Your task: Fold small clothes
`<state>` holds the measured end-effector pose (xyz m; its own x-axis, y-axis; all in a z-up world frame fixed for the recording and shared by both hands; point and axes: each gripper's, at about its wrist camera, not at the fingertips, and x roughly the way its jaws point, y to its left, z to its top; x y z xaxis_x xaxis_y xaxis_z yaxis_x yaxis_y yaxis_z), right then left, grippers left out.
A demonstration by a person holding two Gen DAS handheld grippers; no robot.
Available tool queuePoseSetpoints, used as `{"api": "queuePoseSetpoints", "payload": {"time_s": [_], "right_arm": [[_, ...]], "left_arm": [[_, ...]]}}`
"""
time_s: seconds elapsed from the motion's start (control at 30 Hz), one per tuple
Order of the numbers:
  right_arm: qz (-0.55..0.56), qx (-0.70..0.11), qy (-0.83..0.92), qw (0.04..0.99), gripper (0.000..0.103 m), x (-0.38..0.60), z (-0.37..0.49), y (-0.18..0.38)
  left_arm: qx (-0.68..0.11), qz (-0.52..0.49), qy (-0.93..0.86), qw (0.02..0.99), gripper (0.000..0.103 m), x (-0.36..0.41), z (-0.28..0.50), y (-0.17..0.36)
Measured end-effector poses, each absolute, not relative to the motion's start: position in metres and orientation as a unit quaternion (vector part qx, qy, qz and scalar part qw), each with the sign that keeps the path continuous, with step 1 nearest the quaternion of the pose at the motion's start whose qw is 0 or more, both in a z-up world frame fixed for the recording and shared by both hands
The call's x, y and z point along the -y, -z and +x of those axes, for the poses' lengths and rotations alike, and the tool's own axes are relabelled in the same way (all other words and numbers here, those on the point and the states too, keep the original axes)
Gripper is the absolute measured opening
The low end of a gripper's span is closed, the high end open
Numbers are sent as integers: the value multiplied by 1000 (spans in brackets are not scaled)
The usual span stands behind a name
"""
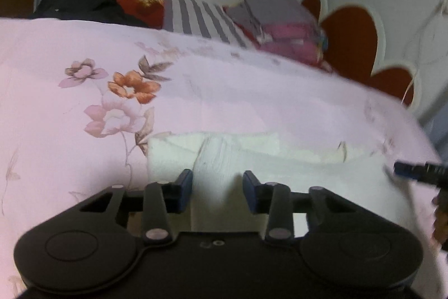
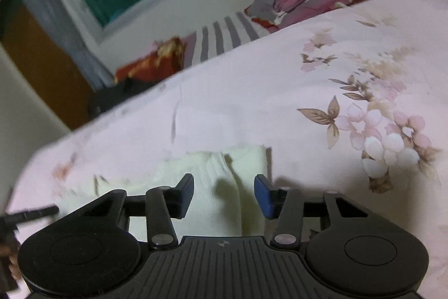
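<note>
Between each spread hand-held gripper's [image 1: 217, 188] [image 2: 224, 194] fingers lies the white cloth [image 1: 252, 156].

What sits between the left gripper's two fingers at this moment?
A raised fold of the white cloth stands between the open left gripper's fingers, seen in the left wrist view; contact is unclear.

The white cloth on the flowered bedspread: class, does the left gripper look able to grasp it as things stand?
Probably yes. The left gripper is open with a raised fold of the white cloth between its fingers, and nothing lies between them. The right gripper works the other end.
</note>
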<state>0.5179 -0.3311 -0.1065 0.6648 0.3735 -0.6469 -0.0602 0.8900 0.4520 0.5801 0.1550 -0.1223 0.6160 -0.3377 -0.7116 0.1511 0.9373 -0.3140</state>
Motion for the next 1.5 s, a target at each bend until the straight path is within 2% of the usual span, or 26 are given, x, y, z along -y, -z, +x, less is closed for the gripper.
{"api": "queuePoseSetpoints", "payload": {"time_s": [0.1,0.13,0.17,0.2,0.23,0.27,0.3,0.33,0.57,0.7,0.8,0.83,0.87,0.9,0.93,0.97,1.17,1.2,1.27,1.3,1.43,1.5], "right_arm": [[163,-404,-124,892,42,317,524,114],[149,-411,-125,891,29,312,527,117],[136,-422,-126,888,20,309,529,121],[121,-429,-124,887,20,304,530,123],[114,-426,-124,889,19,301,530,125],[111,-424,-125,890,9,300,530,125],[110,-421,-127,891,3,298,529,125],[107,-419,-126,893,2,298,530,124],[119,-362,-112,918,2,309,514,106],[111,-388,-94,910,2,305,526,120],[126,-406,-83,901,2,306,531,131],[136,-408,-77,899,4,308,531,128],[141,-402,-70,902,23,310,529,122],[135,-383,-54,912,49,310,521,113],[131,-359,-50,923,53,309,513,105],[134,-342,-66,928,53,305,506,99],[82,-361,-197,908,52,215,504,103],[77,-365,-209,904,52,204,505,106],[68,-381,-220,895,52,195,510,114],[61,-384,-219,895,52,198,510,118],[39,-395,-90,913,52,253,517,130],[62,-402,-81,910,49,275,521,130]], "left_arm": [[-424,-103,136,890,35,-153,585,129],[-423,-112,136,889,35,-155,585,130],[-422,-120,135,888,32,-157,586,131],[-421,-126,134,888,29,-159,586,132],[-421,-131,134,887,23,-160,586,132],[-422,-135,137,886,13,-161,587,133],[-422,-137,140,885,9,-162,588,134],[-420,-140,142,885,3,-163,589,135],[-359,-155,150,908,3,-167,582,120],[-393,-149,140,896,3,-158,598,140],[-394,-170,137,893,8,-164,599,144],[-393,-170,131,894,16,-166,596,141],[-386,-160,111,902,28,-167,590,133],[-363,-138,95,917,33,-165,579,123],[-343,-123,94,926,39,-161,570,114],[-334,-123,104,929,40,-154,564,108],[-368,-66,198,906,41,-66,567,121],[-370,-63,198,905,43,-62,568,125],[-366,-47,182,911,59,-67,567,130],[-362,-37,170,916,60,-75,566,131],[-359,-18,113,926,55,-124,568,145],[-359,17,122,925,54,-122,567,142]]}}
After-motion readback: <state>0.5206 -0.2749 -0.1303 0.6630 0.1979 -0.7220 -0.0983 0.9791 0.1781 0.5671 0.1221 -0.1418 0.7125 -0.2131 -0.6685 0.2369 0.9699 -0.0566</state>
